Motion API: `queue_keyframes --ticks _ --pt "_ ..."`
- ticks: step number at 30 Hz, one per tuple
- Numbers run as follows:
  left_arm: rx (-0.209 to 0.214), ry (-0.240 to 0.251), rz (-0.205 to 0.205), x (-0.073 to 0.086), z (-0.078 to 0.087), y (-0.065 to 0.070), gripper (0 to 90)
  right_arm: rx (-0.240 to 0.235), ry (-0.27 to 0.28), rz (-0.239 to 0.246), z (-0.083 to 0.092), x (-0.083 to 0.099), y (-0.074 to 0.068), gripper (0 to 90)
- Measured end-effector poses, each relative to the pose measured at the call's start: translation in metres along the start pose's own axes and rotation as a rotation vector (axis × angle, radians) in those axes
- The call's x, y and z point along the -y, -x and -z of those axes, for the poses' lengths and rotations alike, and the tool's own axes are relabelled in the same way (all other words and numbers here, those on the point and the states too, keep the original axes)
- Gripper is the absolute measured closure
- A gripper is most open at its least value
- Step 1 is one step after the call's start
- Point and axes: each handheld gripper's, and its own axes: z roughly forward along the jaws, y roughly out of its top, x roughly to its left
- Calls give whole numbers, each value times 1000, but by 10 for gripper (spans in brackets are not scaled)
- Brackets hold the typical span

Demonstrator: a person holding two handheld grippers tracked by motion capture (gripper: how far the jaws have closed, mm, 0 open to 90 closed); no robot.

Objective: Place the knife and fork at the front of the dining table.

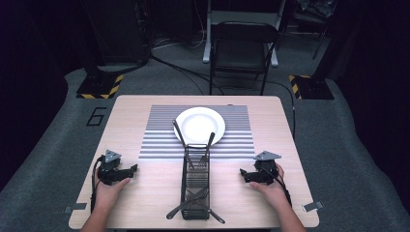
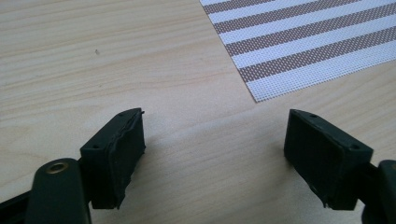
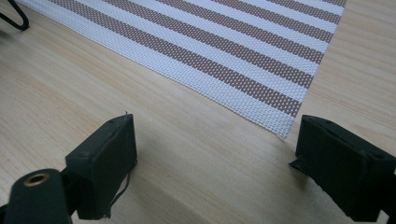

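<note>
A white plate (image 1: 199, 124) sits on a striped placemat (image 1: 159, 140) at the middle of the wooden table (image 1: 145, 203). A black wire basket (image 1: 196, 181) lies in front of it, with dark utensils sticking out at both ends. My left gripper (image 1: 132, 169) rests on the table at the left, a hand behind it, and stands open over bare wood (image 2: 212, 144) near the placemat's corner (image 2: 257, 95). At the right, my right gripper (image 1: 243, 173) is open too, nothing between its jaws (image 3: 215, 158), close to the placemat's edge (image 3: 285, 130).
A black folding chair (image 1: 241, 48) stands beyond the table's far edge. Stand bases with yellow-black tape (image 1: 99, 89) sit on the floor at both far corners. The basket's wire foot (image 3: 14, 18) is in the right gripper view at top left.
</note>
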Motion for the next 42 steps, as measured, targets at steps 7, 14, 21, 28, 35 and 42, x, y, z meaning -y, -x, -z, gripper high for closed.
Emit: queue_keyframes --ticks 7,14,21,28,35,42 --pt "-7 8 9 0 1 1 279 14 8 -21 2 -2 -1 255" --pt "5 -10 -1 -1 3 4 337 1 -2 0 5 -5 -6 399" --pt "20 3 -4 1 3 2 338 -32 11 34 15 -15 -19 455" --pt "12 15 -9 1 2 3 333 -77 23 37 25 -28 -28 474" --pt "15 12 -13 1 2 3 326 -118 52 51 39 -45 -38 497" --pt "15 13 -17 2 2 4 319 -165 76 66 48 -63 -48 530"
